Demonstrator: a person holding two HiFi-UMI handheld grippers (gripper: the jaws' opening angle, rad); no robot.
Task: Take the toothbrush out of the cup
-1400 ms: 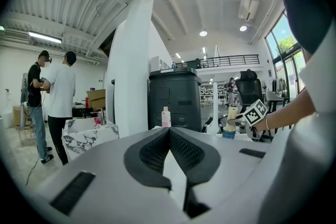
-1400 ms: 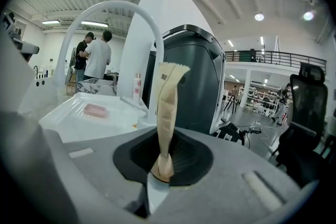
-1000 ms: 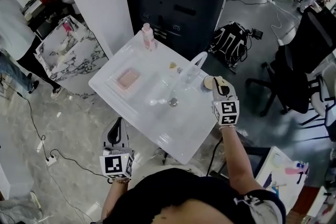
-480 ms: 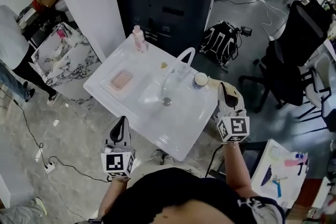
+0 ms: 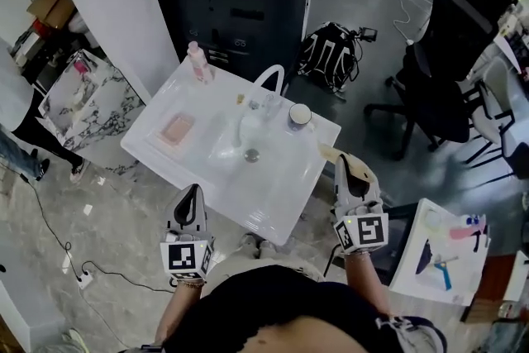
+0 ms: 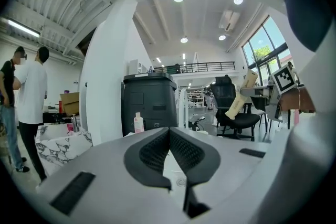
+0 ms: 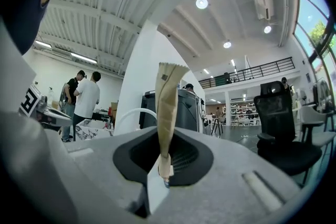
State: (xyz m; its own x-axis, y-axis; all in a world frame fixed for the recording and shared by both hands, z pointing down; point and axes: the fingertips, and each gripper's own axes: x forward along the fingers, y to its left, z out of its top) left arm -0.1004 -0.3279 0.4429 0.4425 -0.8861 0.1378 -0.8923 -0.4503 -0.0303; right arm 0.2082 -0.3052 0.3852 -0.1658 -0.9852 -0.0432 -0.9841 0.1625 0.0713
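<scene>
A white cup (image 5: pixel 299 116) stands on the white sink counter (image 5: pixel 277 198), just right of the arched white faucet (image 5: pixel 269 79). My right gripper (image 5: pixel 340 163) is off the counter's right edge, nearer me than the cup and apart from it. It is shut on the toothbrush (image 5: pixel 328 151), a beige paper-sleeved stick that rises from between the jaws (image 7: pixel 167 107) in the right gripper view. The left gripper view shows that same stick (image 6: pixel 239 98) at its right. My left gripper (image 5: pixel 193 194) hangs by the counter's near left edge, shut with nothing in it (image 6: pixel 169 136).
A pink bottle (image 5: pixel 197 62) and a pink soap bar (image 5: pixel 176 128) sit on the counter's left part, a drain (image 5: pixel 252 154) in the basin. A black cabinet (image 5: pixel 231 4) stands behind, a backpack (image 5: pixel 331 54) and office chair (image 5: pixel 438 70) to the right. People (image 7: pixel 86 97) stand at the left.
My right gripper has drawn back from the cup toward me and to the right, carrying the toothbrush off the counter. The left gripper has shifted slightly.
</scene>
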